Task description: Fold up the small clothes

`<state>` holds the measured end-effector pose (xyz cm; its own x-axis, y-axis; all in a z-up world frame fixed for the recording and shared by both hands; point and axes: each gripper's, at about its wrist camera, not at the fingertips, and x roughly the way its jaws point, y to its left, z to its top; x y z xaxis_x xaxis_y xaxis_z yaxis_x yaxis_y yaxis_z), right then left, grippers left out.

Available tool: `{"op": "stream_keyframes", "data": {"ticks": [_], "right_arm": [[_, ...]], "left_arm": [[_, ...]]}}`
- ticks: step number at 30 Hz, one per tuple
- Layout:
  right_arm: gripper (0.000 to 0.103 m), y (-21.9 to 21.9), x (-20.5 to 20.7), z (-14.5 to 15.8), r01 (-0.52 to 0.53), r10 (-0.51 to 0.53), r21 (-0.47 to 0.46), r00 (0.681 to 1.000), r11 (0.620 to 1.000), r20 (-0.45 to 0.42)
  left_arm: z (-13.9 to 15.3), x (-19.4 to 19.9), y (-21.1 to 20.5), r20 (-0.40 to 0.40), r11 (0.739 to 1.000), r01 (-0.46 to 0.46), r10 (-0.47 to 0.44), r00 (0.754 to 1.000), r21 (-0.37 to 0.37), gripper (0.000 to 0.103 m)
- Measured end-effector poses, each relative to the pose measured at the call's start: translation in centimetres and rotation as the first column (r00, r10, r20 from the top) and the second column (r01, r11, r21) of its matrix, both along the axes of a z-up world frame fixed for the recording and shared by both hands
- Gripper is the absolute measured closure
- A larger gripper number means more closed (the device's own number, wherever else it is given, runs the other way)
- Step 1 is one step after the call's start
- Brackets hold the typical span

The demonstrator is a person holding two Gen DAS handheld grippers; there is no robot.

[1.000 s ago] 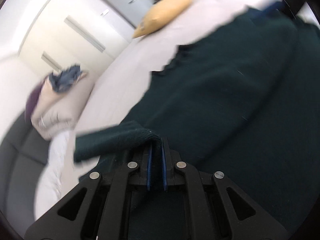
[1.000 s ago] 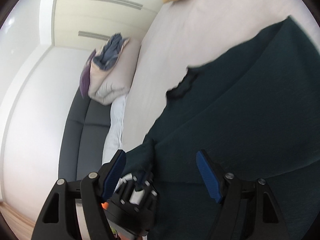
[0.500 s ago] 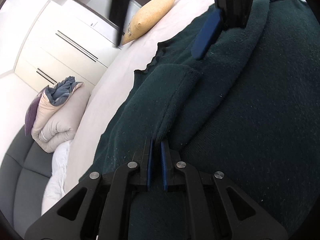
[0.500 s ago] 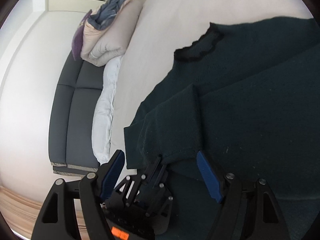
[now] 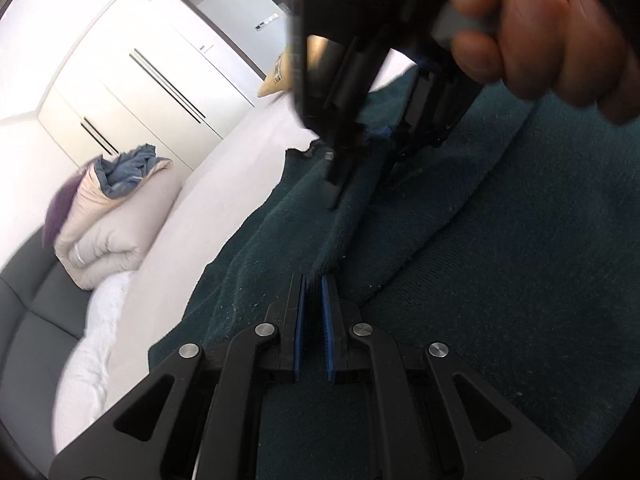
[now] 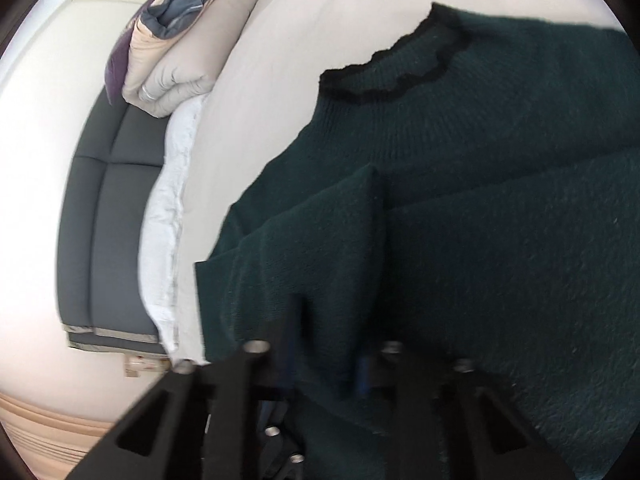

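A dark green knit sweater (image 5: 500,280) with a black frilled collar (image 6: 396,76) lies spread on a pale bed (image 5: 224,208). Its sleeve (image 5: 320,220) is folded over the body. My left gripper (image 5: 314,284) is shut on the sleeve's end. My right gripper (image 6: 326,352) has its jaws closed around a fold of the same sleeve (image 6: 312,248); it is blurred. In the left wrist view the right gripper (image 5: 360,160) comes down onto the sleeve farther along, held by a hand (image 5: 540,40).
A folded beige duvet with a blue cloth on top (image 5: 116,208) sits at the head of the bed by a dark grey headboard (image 6: 104,216). A yellow pillow (image 5: 276,76) lies at the far side. White wardrobe doors (image 5: 132,92) stand behind.
My right gripper has dropped onto the sleeve and closed from wide open. My left gripper stays shut on the sleeve end, which now lies across the body.
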<state>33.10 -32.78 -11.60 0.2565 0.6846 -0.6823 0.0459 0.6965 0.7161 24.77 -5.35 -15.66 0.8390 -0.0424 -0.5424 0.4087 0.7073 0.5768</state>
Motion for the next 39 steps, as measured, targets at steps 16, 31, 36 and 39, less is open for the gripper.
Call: {"op": "stream_keyframes", "data": {"ticks": [16, 31, 36, 39], "right_arm": [[0.093, -7.1, -4.7, 5.4, 0.121, -0.116, -0.018, 0.980, 0.993, 0.159], [0.093, -10.8, -5.0, 3.7, 0.204, -0.190, -0.125, 0.975, 0.971, 0.114], [0.089, -10.6, -4.8, 2.3, 0.188, -0.176, -0.177, 0.981, 0.966, 0.080], [0.088, -11.3, -5.2, 1.5, 0.213, -0.206, -0.138, 0.976, 0.967, 0.065]], "left_arm": [[10.1, 5.6, 23.4, -0.407, 0.542, -0.437, 0.183, 0.895, -0.718, 0.095], [6.5, 12.0, 18.2, -0.543, 0.667, -0.474, 0.123, 0.831, -0.575, 0.095], [3.4, 14.2, 16.1, -0.593, 0.732, -0.502, 0.167, 0.787, -0.460, 0.095], [1.5, 14.2, 16.1, -0.612, 0.745, -0.510, 0.175, 0.772, -0.431, 0.095]]}}
